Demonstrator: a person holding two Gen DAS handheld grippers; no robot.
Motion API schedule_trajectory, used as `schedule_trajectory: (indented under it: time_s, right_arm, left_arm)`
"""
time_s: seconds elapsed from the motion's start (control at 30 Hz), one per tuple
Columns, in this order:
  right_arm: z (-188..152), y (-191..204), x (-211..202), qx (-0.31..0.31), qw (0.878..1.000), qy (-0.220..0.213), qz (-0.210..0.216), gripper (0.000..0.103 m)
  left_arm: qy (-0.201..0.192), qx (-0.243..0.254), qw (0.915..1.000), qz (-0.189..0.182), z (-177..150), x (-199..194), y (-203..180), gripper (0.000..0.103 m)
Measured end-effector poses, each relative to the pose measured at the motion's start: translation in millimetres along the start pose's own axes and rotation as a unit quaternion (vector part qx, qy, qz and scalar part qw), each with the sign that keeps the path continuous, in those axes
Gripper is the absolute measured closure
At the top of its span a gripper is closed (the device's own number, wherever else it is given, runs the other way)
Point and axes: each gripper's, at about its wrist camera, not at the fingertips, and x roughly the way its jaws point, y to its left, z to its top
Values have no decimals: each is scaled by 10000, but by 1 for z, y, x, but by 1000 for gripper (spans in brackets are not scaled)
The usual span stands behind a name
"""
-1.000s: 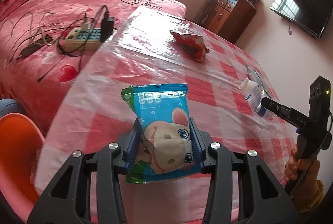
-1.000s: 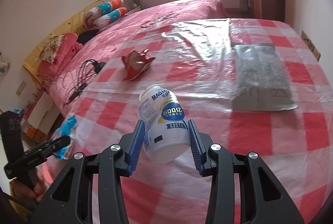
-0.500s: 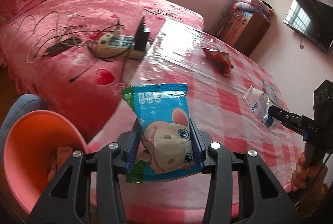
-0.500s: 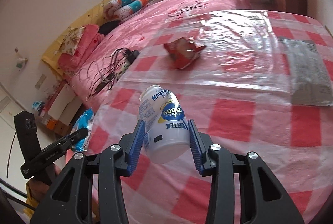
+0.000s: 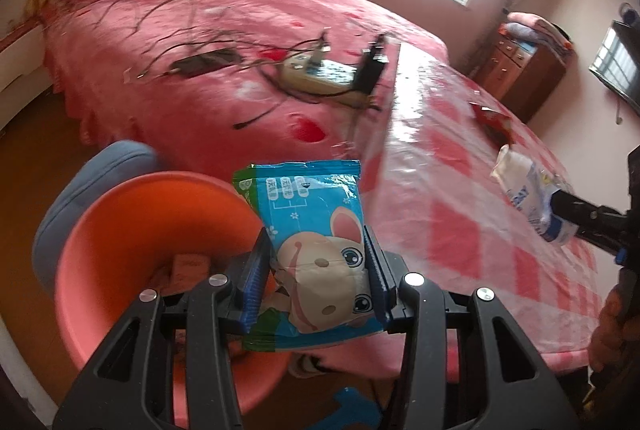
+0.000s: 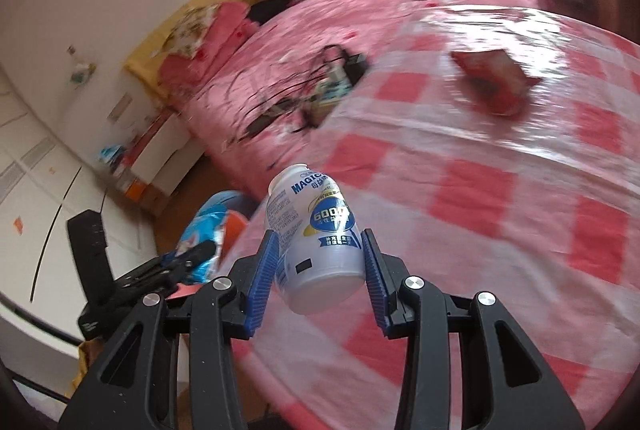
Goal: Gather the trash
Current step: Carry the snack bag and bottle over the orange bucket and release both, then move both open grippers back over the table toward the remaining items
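Note:
My left gripper [image 5: 318, 270] is shut on a blue snack wrapper [image 5: 316, 230] with a cartoon mouse, held over the right rim of an orange bin [image 5: 132, 242] on the floor by the table's left edge. The bin holds some brown scraps. My right gripper [image 6: 318, 270] is shut on a white plastic bottle [image 6: 316, 242] with a blue label, above the table's front left corner. The bottle also shows in the left wrist view [image 5: 532, 198]. A red crumpled wrapper [image 6: 496, 82] lies on the table further back.
The table [image 6: 480, 198] has a pink-and-white checked cloth under clear plastic. A pink bed [image 5: 200, 42] behind it carries a power strip [image 5: 320, 74] and tangled cables. A blue stool [image 5: 92, 182] stands beside the bin. A wooden dresser [image 5: 524, 70] stands far right.
Both grippers have swung left, away from the table's middle. The left one now holds the blue wrapper over the orange bin. The right one follows with the bottle toward the table's left corner.

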Motion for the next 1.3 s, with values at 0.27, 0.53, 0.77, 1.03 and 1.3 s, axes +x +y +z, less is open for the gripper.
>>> schedule_trajectory:
  time_s: [0.27, 0.53, 0.77, 1.03, 1.3]
  right_arm:
    - [4, 67, 46, -657, 9962, 463, 335, 60]
    - [1, 125, 94, -1135, 9876, 900, 611, 59]
    - [-9, 128, 115, -928, 9871, 1138, 641, 30]
    - [-8, 99, 81, -707, 9948, 673, 283, 20]
    - [-11, 77, 41, -857, 9963, 4, 3, 13]
  left_arm:
    - [131, -424, 9983, 389, -14, 1, 49, 57]
    - [267, -800, 9945, 627, -25, 9, 88, 57]
    - [177, -870, 9897, 1123, -26, 9, 104, 29]
    - [27, -674, 9880, 1388, -16, 2, 92, 20]
    - [-82, -351, 9866, 1591, -2, -7, 65, 19]
